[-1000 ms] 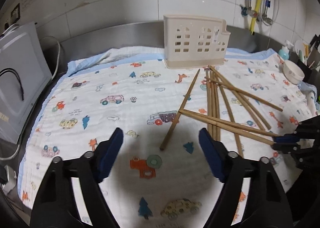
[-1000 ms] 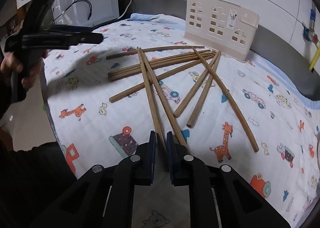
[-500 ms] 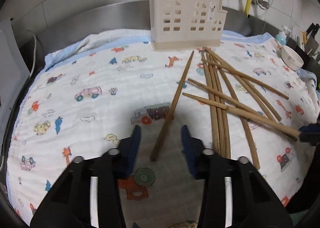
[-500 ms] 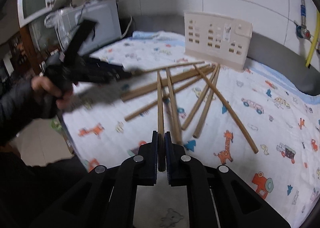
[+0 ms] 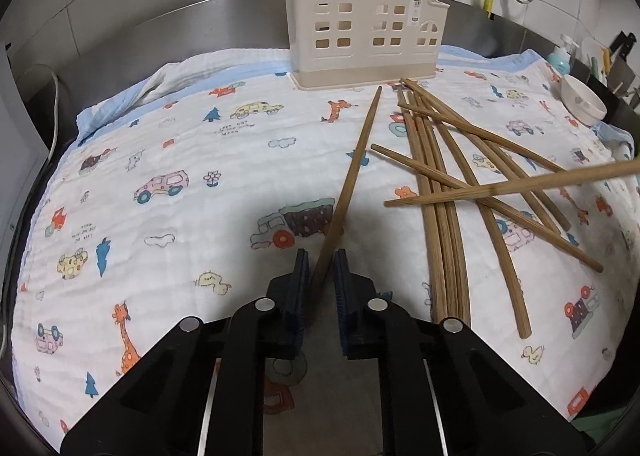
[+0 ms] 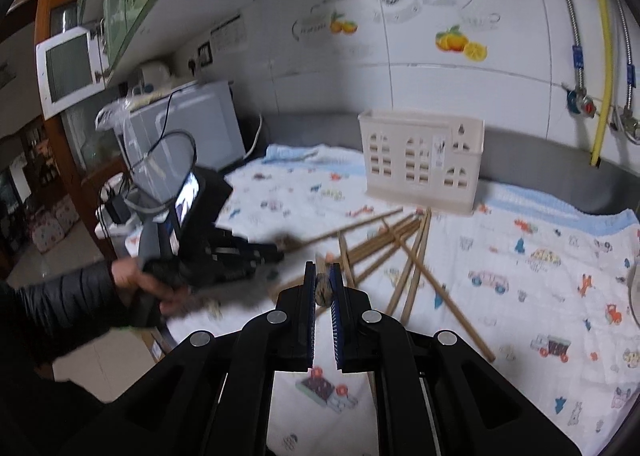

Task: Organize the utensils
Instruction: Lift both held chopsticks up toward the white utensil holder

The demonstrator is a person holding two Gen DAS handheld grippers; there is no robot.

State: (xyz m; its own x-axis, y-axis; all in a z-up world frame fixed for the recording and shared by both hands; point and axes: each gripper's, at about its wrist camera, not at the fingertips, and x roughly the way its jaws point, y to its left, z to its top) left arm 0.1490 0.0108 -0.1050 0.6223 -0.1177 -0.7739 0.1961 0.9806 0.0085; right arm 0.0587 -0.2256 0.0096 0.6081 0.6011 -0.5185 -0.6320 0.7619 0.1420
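A single brown chopstick lies on the cartoon-print cloth, its near end between the pads of my left gripper. The jaws are closing and touch it. My right gripper is shut on another chopstick, seen end-on and lifted off the cloth. In the left wrist view this chopstick hovers across the pile. Several loose chopsticks lie fanned out in front of the cream utensil caddy. In the right wrist view, a hand holds the left gripper low beside the pile and the caddy.
A white bowl and a soap bottle stand at the cloth's right edge. A steel backsplash and tiled wall rise behind the caddy. A white appliance with cables sits at the left end. A dark sleeve reaches in from the left.
My left gripper came down and narrowed from wide open onto the single chopstick. My right gripper rose with its chopstick, lifting it off the pile and tilting up.
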